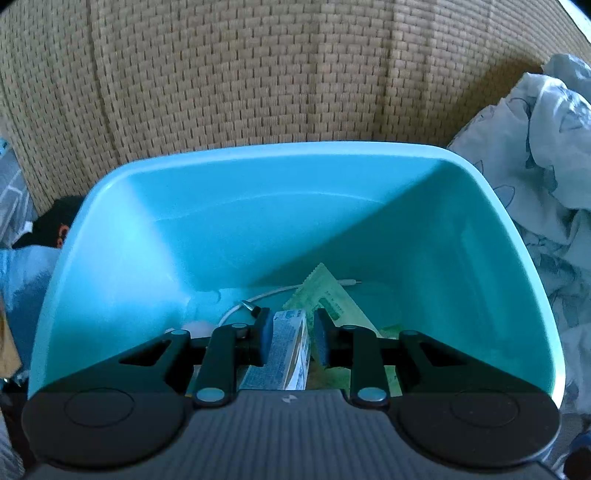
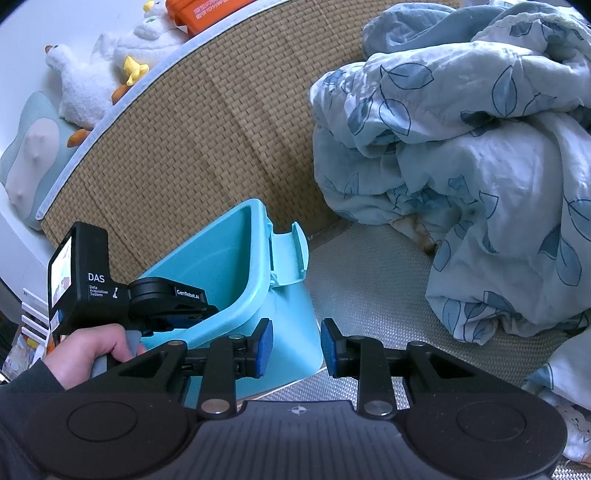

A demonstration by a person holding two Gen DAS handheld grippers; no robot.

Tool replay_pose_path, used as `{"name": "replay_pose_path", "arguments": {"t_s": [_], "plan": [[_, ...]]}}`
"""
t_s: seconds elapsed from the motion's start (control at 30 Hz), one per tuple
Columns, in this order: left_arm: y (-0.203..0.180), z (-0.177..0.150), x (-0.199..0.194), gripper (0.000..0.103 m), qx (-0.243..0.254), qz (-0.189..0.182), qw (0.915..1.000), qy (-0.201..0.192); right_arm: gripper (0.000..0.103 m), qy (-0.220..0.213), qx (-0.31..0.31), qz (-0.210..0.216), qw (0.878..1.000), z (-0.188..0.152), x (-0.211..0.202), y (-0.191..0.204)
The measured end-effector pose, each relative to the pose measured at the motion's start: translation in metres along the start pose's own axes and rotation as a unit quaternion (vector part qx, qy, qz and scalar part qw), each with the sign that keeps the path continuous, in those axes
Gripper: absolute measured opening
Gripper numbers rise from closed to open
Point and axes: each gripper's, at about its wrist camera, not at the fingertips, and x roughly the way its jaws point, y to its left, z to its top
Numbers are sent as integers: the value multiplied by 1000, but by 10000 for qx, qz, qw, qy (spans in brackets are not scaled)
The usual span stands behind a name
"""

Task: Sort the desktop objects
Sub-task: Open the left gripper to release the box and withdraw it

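Observation:
A turquoise plastic bin fills the left wrist view; it also shows in the right wrist view. My left gripper is inside the bin's mouth with its jaws apart; a small white and blue box lies between its fingers, touching the left pad only. In the bin lie a green sachet and a white cable. My right gripper is open and empty beside the bin's outer wall. The left gripper's body shows there over the bin.
A crumpled blue leaf-print quilt lies to the right on a woven mat. Plush ducks and an orange box lie beyond the mat's edge. A beige mat lies under the bin.

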Motion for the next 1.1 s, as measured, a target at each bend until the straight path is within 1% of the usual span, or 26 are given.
{"name": "replay_pose_path", "arguments": {"t_s": [0.1, 0.2, 0.4, 0.57, 0.63, 0.73, 0.8, 0.9, 0.93, 1.03, 1.1], "plan": [[-1, -8, -7, 29, 4, 37, 9999, -93, 32, 6, -39, -4, 10000, 0, -1, 1], [-3, -14, -19, 30, 115, 189, 9994, -273, 32, 19, -101, -14, 9999, -1, -1, 3], [1, -13, -57, 30, 63, 273, 9963, -816, 32, 13, -225, -56, 9997, -3, -3, 6], [-7, -21, -93, 30, 296, 247, 9912, -1265, 32, -12, -322, -101, 9994, -2, -5, 8], [-9, -29, -106, 30, 346, 157, 9895, -1392, 32, -8, -357, -116, 9993, -2, -5, 9], [-8, -45, -123, 32, 266, -32, 9881, -1516, 32, 7, -431, -128, 9990, -3, -6, 11], [-12, -60, -132, 33, 345, 7, 9864, -1607, 32, 23, -481, -121, 9988, -4, -6, 12], [-18, -82, -146, 34, 470, 188, 9838, -1721, 32, 35, -533, -128, 9985, -4, -7, 13], [-19, -89, -150, 36, 479, 228, 9834, -1738, 32, 37, -547, -136, 9984, -4, -8, 13], [-21, -107, -159, 41, 467, 280, 9834, -1732, 32, 43, -596, -148, 9981, -5, -9, 15], [-23, -117, -165, 43, 461, 372, 9838, -1690, 32, 53, -646, -146, 9978, -5, -9, 17]]}}
